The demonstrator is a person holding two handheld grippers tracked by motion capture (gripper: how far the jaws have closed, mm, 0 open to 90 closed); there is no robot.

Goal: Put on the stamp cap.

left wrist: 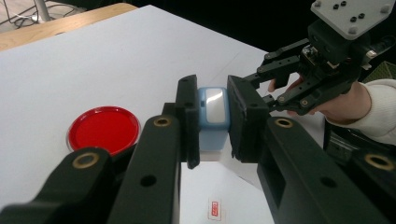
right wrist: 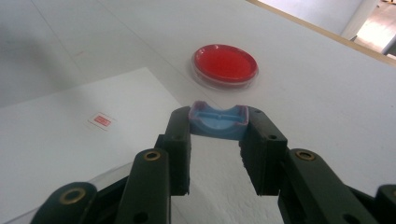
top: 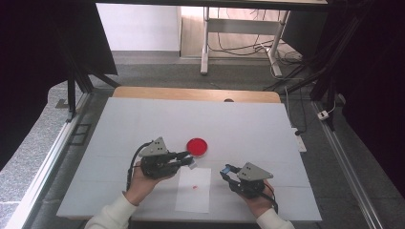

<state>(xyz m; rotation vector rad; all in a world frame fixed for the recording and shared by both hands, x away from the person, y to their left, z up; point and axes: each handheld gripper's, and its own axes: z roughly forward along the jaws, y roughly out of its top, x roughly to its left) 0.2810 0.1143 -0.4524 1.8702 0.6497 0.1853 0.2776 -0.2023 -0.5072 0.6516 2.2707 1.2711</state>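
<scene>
A: Where's the stamp body?
B: The pale blue stamp body sits clamped between the left gripper's jaws, above the white sheet's edge.
A: And its cap?
B: The blue cap is pinched at the tips of the right gripper, well apart from the body. The red dish lies just beyond.
</scene>
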